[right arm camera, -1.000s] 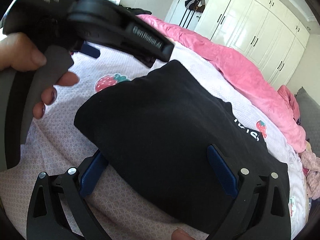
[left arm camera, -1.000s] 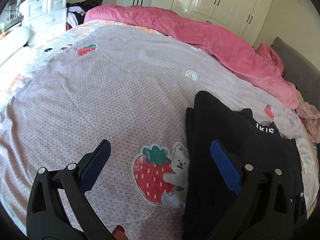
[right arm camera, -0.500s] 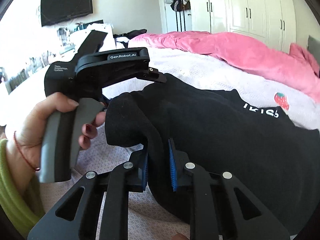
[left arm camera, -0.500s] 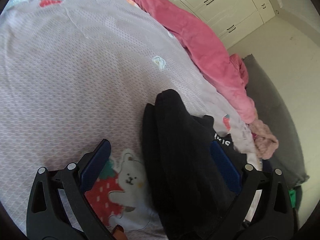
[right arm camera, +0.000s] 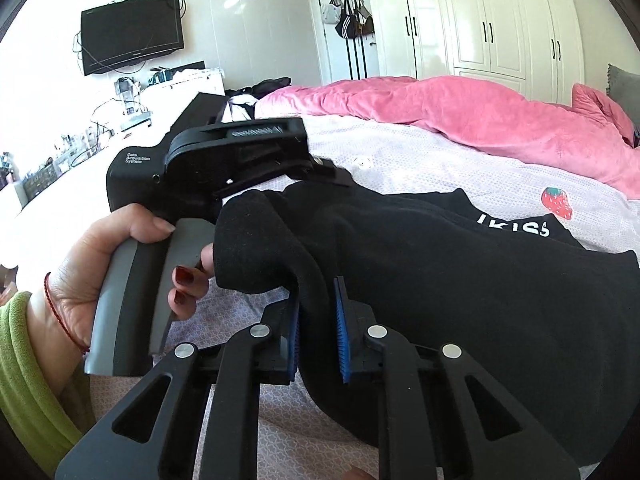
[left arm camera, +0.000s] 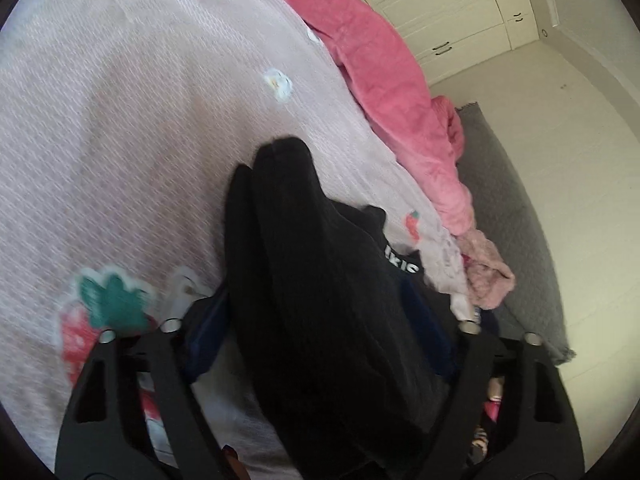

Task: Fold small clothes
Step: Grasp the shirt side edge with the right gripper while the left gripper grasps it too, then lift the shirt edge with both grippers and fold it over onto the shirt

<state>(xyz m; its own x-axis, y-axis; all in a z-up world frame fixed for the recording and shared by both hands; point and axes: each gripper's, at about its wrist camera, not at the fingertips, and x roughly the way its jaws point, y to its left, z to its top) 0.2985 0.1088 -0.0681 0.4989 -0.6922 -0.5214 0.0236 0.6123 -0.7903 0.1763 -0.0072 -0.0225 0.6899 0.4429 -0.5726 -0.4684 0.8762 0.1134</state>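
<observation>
The black top [right arm camera: 460, 280] lies on the bed sheet [left arm camera: 140, 120]. The right gripper [right arm camera: 318, 332] pinches its near edge tight so it can lift, while the left gripper [left arm camera: 316, 332] is closing around the bunched fold, probably for a second hold.

The black garment [right arm camera: 460, 280] with white lettering lies folded on the lilac bedspread [right arm camera: 500, 180]. Its near edge is bunched and raised.

I see bright daylight washing out the upper left of the right wrist view. The left wrist view is motion-blurred, worst lower left. Fisheye bending and dark corners frame both.
</observation>
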